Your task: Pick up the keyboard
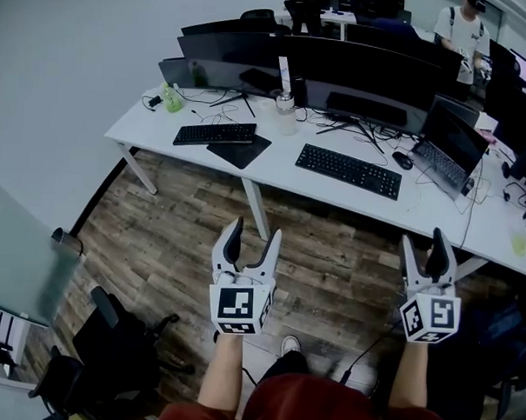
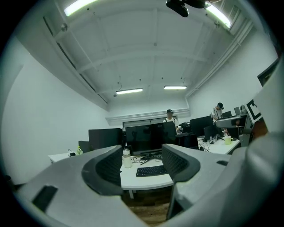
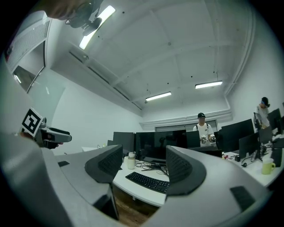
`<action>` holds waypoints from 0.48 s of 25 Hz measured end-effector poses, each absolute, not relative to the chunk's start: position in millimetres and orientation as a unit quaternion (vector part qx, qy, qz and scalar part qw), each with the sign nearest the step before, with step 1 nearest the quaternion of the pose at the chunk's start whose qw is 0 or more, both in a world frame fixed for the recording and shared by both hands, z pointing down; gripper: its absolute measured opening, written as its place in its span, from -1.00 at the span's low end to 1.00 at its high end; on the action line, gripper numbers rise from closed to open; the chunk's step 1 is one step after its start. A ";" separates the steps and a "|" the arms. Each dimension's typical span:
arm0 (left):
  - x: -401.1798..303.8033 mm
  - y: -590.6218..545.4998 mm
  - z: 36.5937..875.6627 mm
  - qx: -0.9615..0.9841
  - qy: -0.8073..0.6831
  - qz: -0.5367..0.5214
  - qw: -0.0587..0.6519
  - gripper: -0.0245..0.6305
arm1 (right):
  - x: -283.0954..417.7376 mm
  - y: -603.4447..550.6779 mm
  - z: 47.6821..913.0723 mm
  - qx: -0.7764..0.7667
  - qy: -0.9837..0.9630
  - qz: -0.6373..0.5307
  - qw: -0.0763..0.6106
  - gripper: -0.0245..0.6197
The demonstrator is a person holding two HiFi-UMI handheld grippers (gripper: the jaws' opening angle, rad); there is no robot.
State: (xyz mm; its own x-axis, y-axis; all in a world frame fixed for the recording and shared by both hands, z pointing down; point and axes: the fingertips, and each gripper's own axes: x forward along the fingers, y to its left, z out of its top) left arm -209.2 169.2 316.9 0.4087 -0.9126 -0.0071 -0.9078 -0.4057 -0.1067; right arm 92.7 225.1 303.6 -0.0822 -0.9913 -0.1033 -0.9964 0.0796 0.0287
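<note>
A black keyboard (image 1: 348,170) lies on the long white desk (image 1: 274,166), in front of the dark monitors (image 1: 339,73). It shows between the jaws in the left gripper view (image 2: 151,170) and in the right gripper view (image 3: 148,181), still at a distance. My left gripper (image 1: 255,231) is held over the wooden floor, short of the desk's near edge, with its jaws open and nothing between them. My right gripper (image 1: 423,240) is level with it to the right, also open and empty. Both point toward the desk.
A second black keyboard (image 1: 214,134) lies on a dark mat to the left. A pale bottle (image 1: 286,115) stands behind it, and a mouse (image 1: 403,159) and an open laptop (image 1: 447,145) sit at the right. An office chair (image 1: 109,346) is at lower left. A person (image 1: 462,35) stands at the back.
</note>
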 end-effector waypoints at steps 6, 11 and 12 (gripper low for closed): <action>-239.3 113.8 315.8 -0.840 0.541 -0.019 0.042 -0.12 | 66.1 177.8 301.2 -0.685 0.726 0.047 0.015 -0.02; -246.8 80.4 319.7 -0.848 0.529 -0.021 0.036 -0.12 | 54.8 151.5 300.5 -0.691 0.721 0.048 0.015 -0.01; -247.3 74.9 320.2 -0.849 0.528 -0.021 0.035 -0.12 | 53.5 146.7 300.5 -0.692 0.720 0.048 0.015 -0.01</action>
State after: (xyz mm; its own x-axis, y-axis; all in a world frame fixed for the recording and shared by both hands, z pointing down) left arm -247.3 74.9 320.2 0.4426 -0.8967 -0.0020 -0.8938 -0.4410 -0.0812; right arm 53.5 146.7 300.5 -0.0412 -0.9952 -0.0885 -0.9981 0.0370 0.0491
